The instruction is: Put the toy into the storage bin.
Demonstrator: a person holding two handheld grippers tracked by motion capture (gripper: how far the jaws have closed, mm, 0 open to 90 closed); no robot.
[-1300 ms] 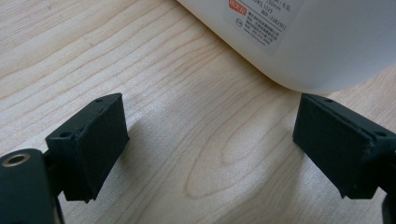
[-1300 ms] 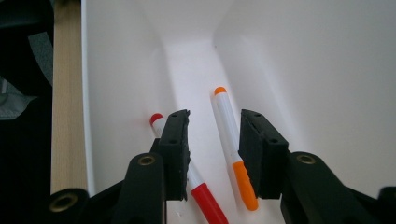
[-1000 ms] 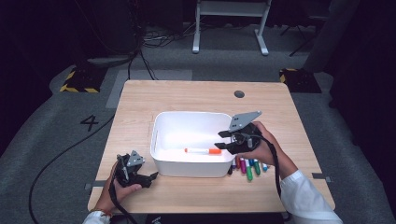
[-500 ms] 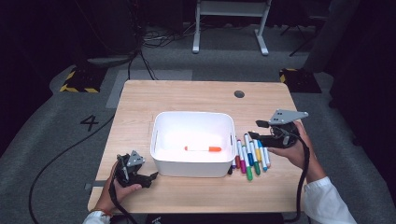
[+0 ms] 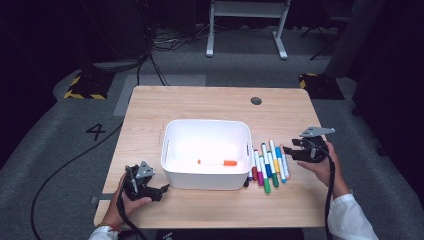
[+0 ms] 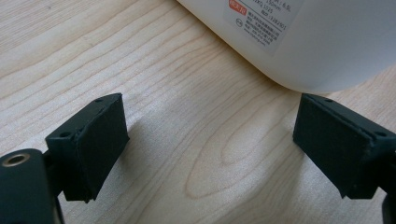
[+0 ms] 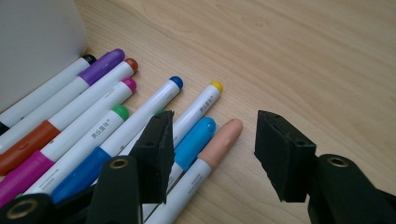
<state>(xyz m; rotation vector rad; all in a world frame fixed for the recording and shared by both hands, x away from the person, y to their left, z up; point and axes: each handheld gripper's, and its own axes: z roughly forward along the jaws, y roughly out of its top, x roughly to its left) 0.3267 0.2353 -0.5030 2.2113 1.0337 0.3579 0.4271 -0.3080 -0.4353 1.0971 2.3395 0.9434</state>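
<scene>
A white bin (image 5: 207,131) stands mid-table with one orange-capped marker (image 5: 217,162) lying inside. Several coloured markers (image 5: 268,162) lie in a row on the table just right of the bin. My right gripper (image 5: 289,150) hovers open at the right end of that row. In the right gripper view the peach-capped marker (image 7: 219,139) and the light-blue-capped marker (image 7: 196,140) lie between and just beyond my right gripper (image 7: 212,151). My left gripper (image 5: 162,192) rests open on the table at the bin's front-left corner (image 6: 299,46), nothing between its pads (image 6: 93,140).
The wooden table (image 5: 210,102) has a small dark hole (image 5: 256,100) near its back right. A cable (image 5: 65,165) trails over the floor at the left. A white metal frame (image 5: 245,25) stands beyond the table.
My right gripper left the bin, where the orange-capped marker now lies, swung right and has come down by the row of markers. The left gripper stayed put.
</scene>
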